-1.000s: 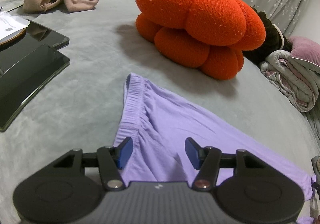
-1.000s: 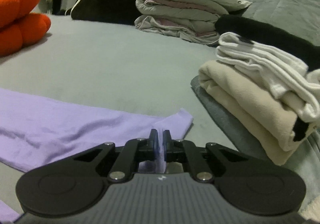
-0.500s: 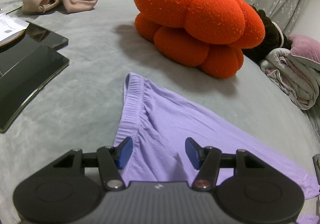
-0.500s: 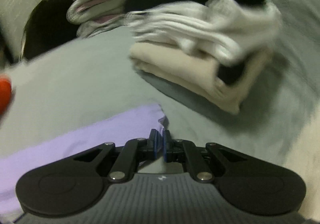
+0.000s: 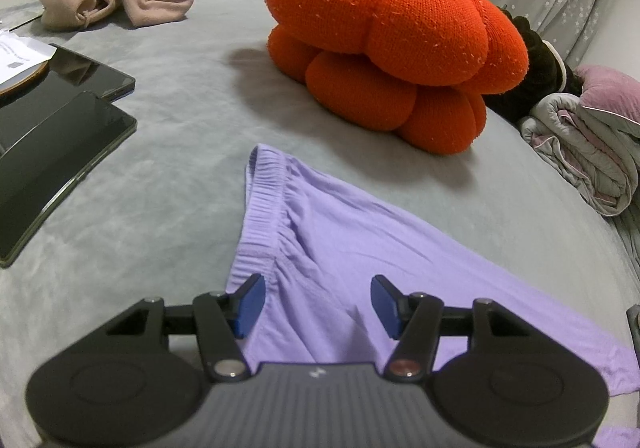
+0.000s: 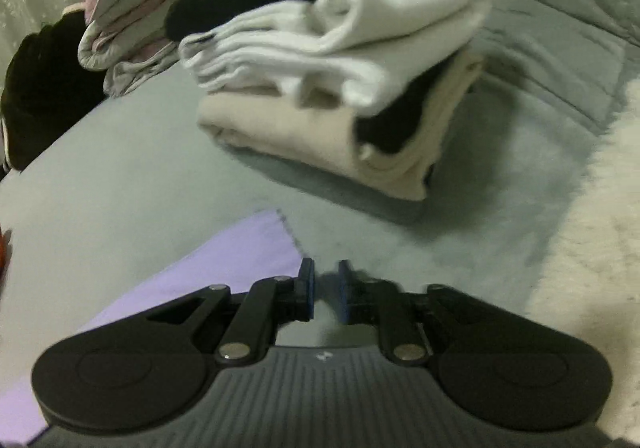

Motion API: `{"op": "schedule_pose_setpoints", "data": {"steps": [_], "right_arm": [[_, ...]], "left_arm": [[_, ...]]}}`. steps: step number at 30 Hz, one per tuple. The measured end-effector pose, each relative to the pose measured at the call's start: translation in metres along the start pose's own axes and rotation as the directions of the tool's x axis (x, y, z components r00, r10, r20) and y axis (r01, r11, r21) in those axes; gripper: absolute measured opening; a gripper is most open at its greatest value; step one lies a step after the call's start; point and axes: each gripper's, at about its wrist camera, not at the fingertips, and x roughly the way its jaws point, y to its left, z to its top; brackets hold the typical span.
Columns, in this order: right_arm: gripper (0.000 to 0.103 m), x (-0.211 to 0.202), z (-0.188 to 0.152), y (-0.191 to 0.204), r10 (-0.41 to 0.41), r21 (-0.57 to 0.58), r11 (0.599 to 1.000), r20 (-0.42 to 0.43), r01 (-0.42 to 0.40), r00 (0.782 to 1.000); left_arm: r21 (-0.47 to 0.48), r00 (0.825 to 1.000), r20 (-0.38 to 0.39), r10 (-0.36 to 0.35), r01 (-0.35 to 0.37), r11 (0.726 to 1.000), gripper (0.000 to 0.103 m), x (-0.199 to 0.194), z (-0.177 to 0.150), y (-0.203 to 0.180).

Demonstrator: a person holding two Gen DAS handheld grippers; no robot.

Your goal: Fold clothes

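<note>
While both grippers gape, purple pants [image 5: 360,248] lie flat.

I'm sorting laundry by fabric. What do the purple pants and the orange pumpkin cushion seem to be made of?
Purple pants: likely thin, matte cotton-type jersey, with soft wrinkles and a gathered elastic waistband. Orange pumpkin cushion: chunky knitted yarn, probably acrylic or wool, with visible stitch rows and fuzzy pilling.
</note>
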Motion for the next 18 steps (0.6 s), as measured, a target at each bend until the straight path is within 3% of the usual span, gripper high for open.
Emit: {"op": "schedule_pose_setpoints", "data": {"steps": [2, 9, 12, 18], "right_arm": [[0.019, -0.002, 0.001, 0.001, -0.019, -0.011, 1.0, 0.003, 0.019, 1.0], [0.019, 0.002, -0.007, -0.027, 0.08, 0.054, 0.996, -0.043, -0.078, 0.996], [0.017, -0.009, -0.01, -0.033, 0.111, 0.002, 0.994, -0.058, -0.112, 0.992], [0.02, -0.014, -0.016, -0.01, 0.035, -0.183, 0.982, -0.057, -0.045, 0.998]], "left_arm": [[0.003, 1.0, 0.0, 0.001, -0.001, 1.0, 0.06, 0.0, 0.0, -0.001], [0.006, 1.0, -0.001, 0.003, -0.003, 1.0, 0.06, 0.0, -0.001, -0.001], [0.009, 1.0, -0.002, 0.004, -0.004, 1.0, 0.061, 0.001, -0.001, -0.003], [0.015, 1.0, -0.004, 0.004, -0.004, 1.0, 0.061, 0.002, -0.002, -0.005]]}}
